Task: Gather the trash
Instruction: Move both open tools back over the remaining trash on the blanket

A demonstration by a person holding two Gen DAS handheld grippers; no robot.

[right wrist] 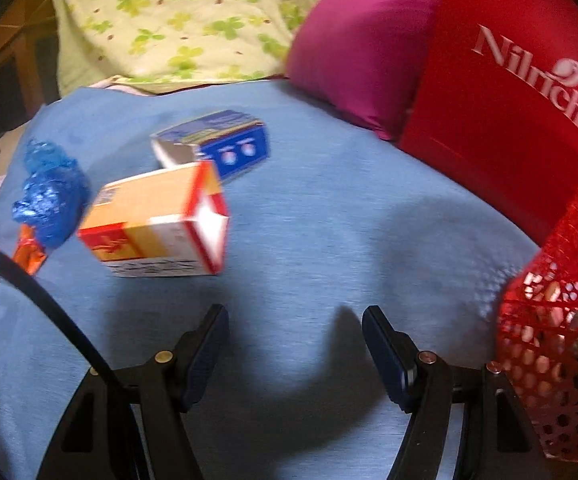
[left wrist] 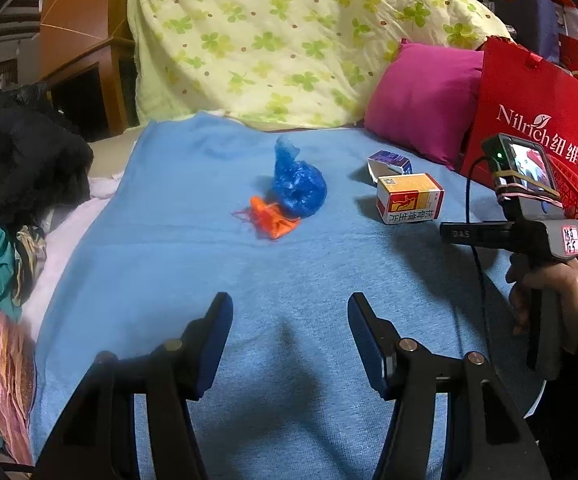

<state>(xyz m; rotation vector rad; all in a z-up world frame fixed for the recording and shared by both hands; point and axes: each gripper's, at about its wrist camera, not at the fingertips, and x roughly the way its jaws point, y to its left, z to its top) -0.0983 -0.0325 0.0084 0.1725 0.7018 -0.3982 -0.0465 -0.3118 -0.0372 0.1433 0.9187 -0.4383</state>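
Note:
A crumpled blue plastic bag (left wrist: 297, 186) (right wrist: 51, 196) lies mid-bed on a blue blanket (left wrist: 217, 264), touching an orange wrapper (left wrist: 271, 220) (right wrist: 29, 254). An orange-and-white medicine box (left wrist: 409, 198) (right wrist: 157, 222) and a blue box (left wrist: 389, 163) (right wrist: 213, 144) lie to their right. My left gripper (left wrist: 289, 312) is open and empty above the blanket, short of the trash. My right gripper (right wrist: 295, 320) is open and empty, near the orange box; its body shows in the left wrist view (left wrist: 529, 216). A red mesh basket (right wrist: 561, 328) stands at the right.
A red Nilrich bag (left wrist: 537, 120) (right wrist: 509, 100) and a magenta pillow (left wrist: 421, 108) (right wrist: 361, 44) stand at the back right. A green-patterned quilt (left wrist: 281, 40) fills the back. Dark and colourful clothes (left wrist: 13, 184) pile along the left edge. A black cable (right wrist: 49, 308) crosses left.

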